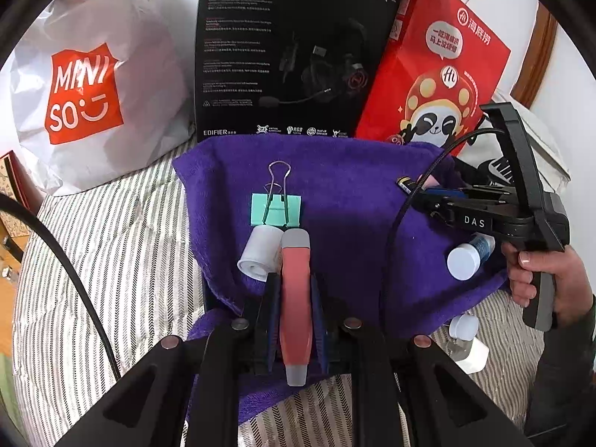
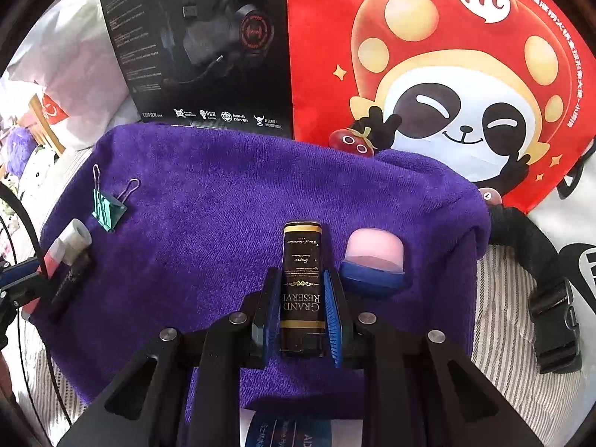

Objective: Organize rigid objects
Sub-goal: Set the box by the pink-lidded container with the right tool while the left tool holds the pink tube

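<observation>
Nearest, a coral pen-shaped tool with grey ends (image 1: pixel 296 305) is clamped lengthwise by the left gripper (image 1: pixel 294 290) over the purple towel (image 1: pixel 354 193); a black "Grand Reserve" box (image 2: pixel 301 287) is pinched by the right gripper (image 2: pixel 301 290); beyond lie a white cap (image 1: pixel 260 253), a mint binder clip (image 1: pixel 275 208) and a pink-domed blue jar (image 2: pixel 372 260); an Edifier headset box (image 1: pixel 294 48) is propped behind.

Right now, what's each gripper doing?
Left gripper: shut on the pink pen.
Right gripper: shut on the dark Grand Reserve box.
</observation>
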### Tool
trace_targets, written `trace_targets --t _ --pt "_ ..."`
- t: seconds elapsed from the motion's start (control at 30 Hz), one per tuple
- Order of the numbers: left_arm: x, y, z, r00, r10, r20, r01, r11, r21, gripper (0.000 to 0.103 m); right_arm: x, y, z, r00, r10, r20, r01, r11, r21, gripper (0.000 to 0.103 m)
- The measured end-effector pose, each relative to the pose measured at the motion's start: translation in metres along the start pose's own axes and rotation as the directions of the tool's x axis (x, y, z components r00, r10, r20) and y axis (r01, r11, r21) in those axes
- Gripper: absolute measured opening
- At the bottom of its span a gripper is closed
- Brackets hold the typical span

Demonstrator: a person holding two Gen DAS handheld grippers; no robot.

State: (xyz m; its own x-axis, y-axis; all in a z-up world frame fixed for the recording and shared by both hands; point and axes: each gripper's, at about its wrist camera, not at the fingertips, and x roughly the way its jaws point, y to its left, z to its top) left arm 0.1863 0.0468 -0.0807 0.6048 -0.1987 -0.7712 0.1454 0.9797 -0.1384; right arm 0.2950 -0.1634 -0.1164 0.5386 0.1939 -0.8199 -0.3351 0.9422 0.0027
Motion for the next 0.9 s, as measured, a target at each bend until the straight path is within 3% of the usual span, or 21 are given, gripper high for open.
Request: trace_targets --t 0.17,0.3,0.5,0.73,0.9 --pt "0.002 -0.002 -0.001 1.0 0.0 -0.007 0.0 1.0 0.01 0.016 0.003 0.0 0.002 1.0 0.015 -0.008 -0.015 1.0 -0.004 0.026" --pt "0.004 -0.002 0.0 1.0 0.005 -0.011 -0.005 1.0 0.013 0.016 0.0 0.001 0.002 0.998 0.067 -0.015 -0.067 0.997 -0.024 0.048" --pt "0.01 0.001 0.001 1.0 0.015 -0.025 -0.015 1.0 -0.005 0.016 -0.029 -0.001 0.002 0.996 0.081 0.043 -0.077 0.993 -0.085 0.049" --pt "0.015 -0.003 0.006 0.999 0.014 -0.039 -0.015 1.0 -0.009 0.016 -0.072 -0.029 0.006 0.986 0.096 0.138 -0.088 0.994 -0.059 0.055" --pt "0.026 -0.016 0.019 0.999 0.009 -0.05 -0.008 1.0 0.018 0.016 -0.084 -0.048 0.007 0.982 0.096 0.16 -0.096 0.995 -0.004 0.055"
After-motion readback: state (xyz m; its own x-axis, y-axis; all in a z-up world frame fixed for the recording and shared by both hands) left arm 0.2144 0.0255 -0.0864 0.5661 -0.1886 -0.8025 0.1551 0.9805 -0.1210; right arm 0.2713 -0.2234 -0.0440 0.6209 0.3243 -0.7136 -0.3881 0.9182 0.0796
